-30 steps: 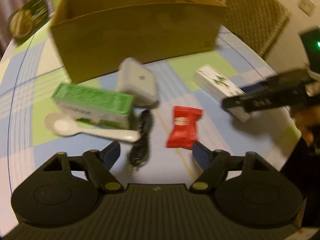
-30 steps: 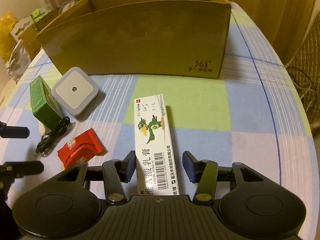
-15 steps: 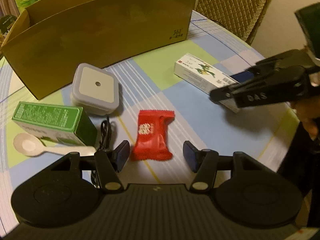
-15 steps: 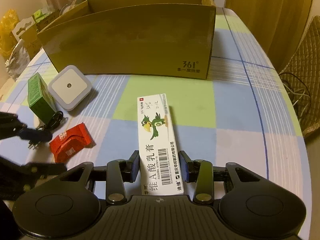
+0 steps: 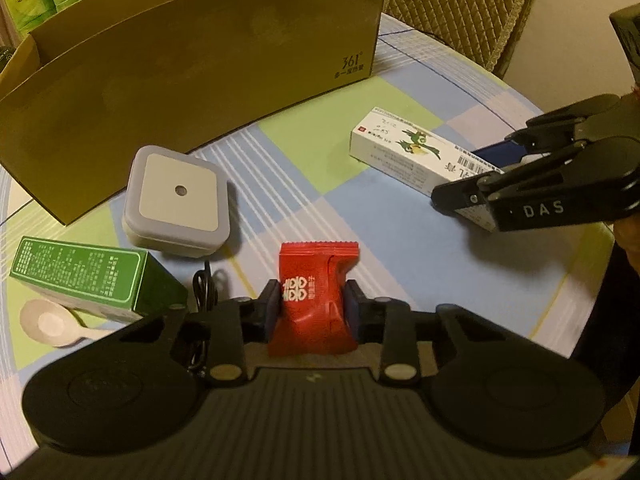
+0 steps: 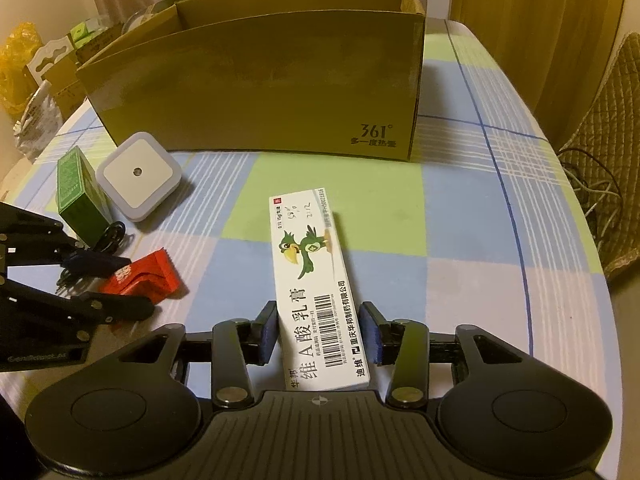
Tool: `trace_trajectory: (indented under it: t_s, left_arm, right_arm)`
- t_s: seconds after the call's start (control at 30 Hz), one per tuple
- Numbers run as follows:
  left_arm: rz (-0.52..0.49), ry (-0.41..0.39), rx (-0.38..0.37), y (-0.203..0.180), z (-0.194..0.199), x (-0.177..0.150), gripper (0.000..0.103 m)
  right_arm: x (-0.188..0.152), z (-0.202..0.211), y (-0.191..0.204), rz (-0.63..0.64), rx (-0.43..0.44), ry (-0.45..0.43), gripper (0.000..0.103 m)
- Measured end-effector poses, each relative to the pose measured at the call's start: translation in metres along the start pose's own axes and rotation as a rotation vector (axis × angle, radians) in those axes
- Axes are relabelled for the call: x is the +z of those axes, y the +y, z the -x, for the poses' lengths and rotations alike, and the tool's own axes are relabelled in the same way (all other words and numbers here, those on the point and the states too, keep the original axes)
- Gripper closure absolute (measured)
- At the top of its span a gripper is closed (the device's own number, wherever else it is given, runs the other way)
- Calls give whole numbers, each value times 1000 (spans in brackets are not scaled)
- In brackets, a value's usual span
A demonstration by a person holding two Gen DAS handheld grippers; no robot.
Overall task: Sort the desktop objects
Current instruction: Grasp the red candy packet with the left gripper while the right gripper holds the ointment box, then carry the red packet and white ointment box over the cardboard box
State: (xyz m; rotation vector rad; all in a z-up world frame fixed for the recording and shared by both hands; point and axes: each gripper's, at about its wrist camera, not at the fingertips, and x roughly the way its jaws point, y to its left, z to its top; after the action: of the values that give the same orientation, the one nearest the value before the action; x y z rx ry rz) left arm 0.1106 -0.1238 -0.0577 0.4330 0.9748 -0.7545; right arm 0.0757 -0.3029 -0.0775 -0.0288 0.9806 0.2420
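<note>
My left gripper is shut on a red candy packet, which lies on the checked tablecloth; the packet also shows in the right wrist view. My right gripper straddles the near end of a long white ointment box with a green bird print. Its pads stand close on both sides, with a thin gap on the right. The box also shows in the left wrist view. A brown cardboard box stands open at the back.
A white square night light, a green carton, a white spoon and a black cable lie left of the candy. A woven chair stands behind the table. The table edge curves at right.
My left gripper moved forward and closed on the red candy packet. My right gripper narrowed around the near end of the ointment box.
</note>
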Motion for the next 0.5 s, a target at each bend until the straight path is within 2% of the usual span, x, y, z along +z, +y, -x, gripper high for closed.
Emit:
trace_trajectory:
  t_s: [0.2,0.4,0.5]
  left_arm:
    - [7,-5,13,-3,6,-6,79]
    - [24,-12,17,-4,7,-11,78]
    - [38,-9,16,-2,7,-12,73]
  right_arm:
    - [-1,0,0,5,-1,-6,50]
    - [-1,-2,1,29,-1,-5,50]
    - [1,-3,5,61,-8,-5,50]
